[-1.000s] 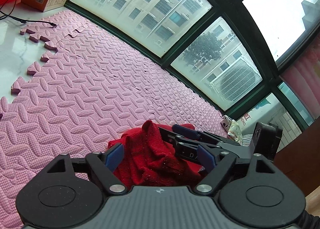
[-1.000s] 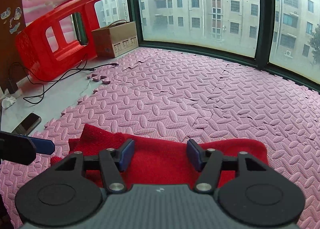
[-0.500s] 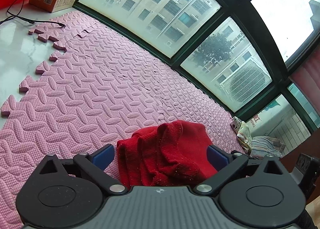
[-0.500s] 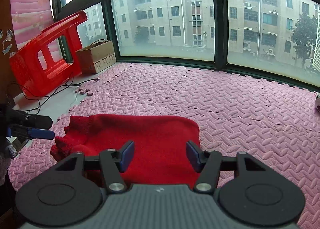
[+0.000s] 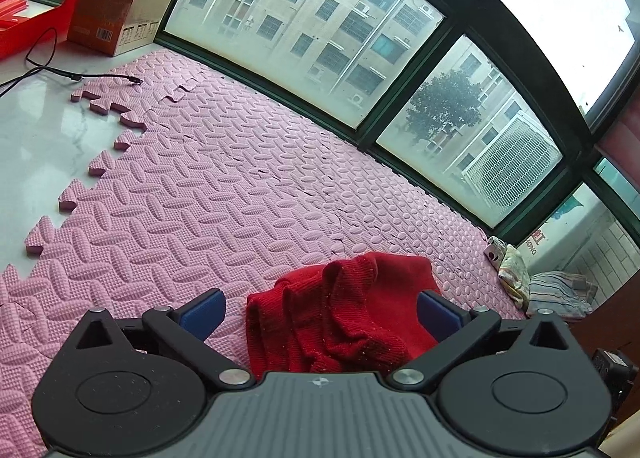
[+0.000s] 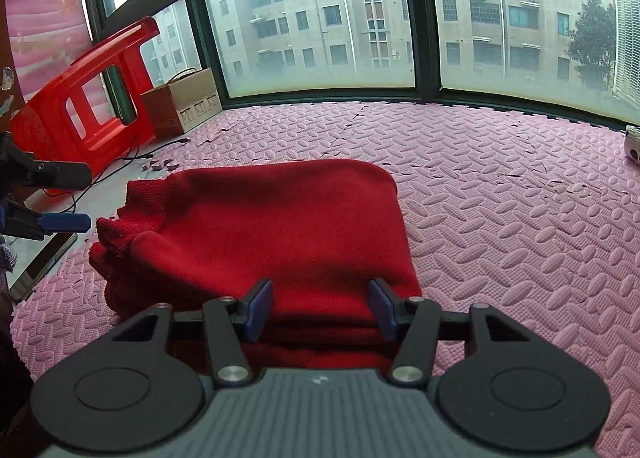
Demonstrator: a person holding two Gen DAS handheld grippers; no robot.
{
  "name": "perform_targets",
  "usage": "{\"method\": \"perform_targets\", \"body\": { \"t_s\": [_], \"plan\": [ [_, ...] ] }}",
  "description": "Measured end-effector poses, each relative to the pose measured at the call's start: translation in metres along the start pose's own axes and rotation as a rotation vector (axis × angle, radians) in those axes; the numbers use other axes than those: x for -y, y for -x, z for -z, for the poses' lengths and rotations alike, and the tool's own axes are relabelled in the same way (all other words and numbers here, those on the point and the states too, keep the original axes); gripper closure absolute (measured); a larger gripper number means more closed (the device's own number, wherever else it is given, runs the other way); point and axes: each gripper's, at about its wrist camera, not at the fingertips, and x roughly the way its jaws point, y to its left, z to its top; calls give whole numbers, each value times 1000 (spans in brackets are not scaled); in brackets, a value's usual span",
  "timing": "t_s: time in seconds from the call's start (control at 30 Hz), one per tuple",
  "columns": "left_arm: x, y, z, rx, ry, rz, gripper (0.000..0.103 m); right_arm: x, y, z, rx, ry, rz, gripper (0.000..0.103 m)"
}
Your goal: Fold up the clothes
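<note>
A red knit garment lies folded into a thick rectangle on the pink foam mat. Its ribbed edges bunch at the left end. My right gripper hovers open above the garment's near edge, nothing between its blue pads. My left gripper is open wide over the bunched end, holding nothing. The left gripper's fingers also show at the left edge of the right wrist view, just off the garment's ribbed end.
A red plastic stool and a cardboard box stand by the window at the far left, with a black cable on the bare floor. A phone lies left of the mat. Folded cloths sit at the far right.
Both grippers have drawn back from the garment. The left gripper has opened wider and released the bunched end; the garment now lies as a folded rectangle.
</note>
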Motion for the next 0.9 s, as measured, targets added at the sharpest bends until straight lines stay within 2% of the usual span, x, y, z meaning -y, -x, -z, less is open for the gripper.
{"method": "perform_targets", "body": {
  "t_s": [0.1,0.17,0.3,0.4,0.63,0.73,0.9],
  "plan": [
    [0,-3,0,-19,13,-22,0,-1,5,-2,12,-8,0,46],
    [0,-6,0,-33,28,-36,0,-1,7,-3,18,-15,0,41],
    [-7,-15,-1,-62,112,-47,0,0,9,-5,29,-29,2,35],
    [-11,-22,-1,-83,153,-56,0,0,10,-6,38,-40,2,26],
    [-20,-35,5,-113,251,-50,2,2,11,-12,57,-38,1,25],
    [-24,-41,9,-142,294,-27,8,7,9,-17,55,-50,-3,25],
    [-28,-47,14,-165,327,-8,25,19,1,-26,38,-72,0,25]
  ]
}}
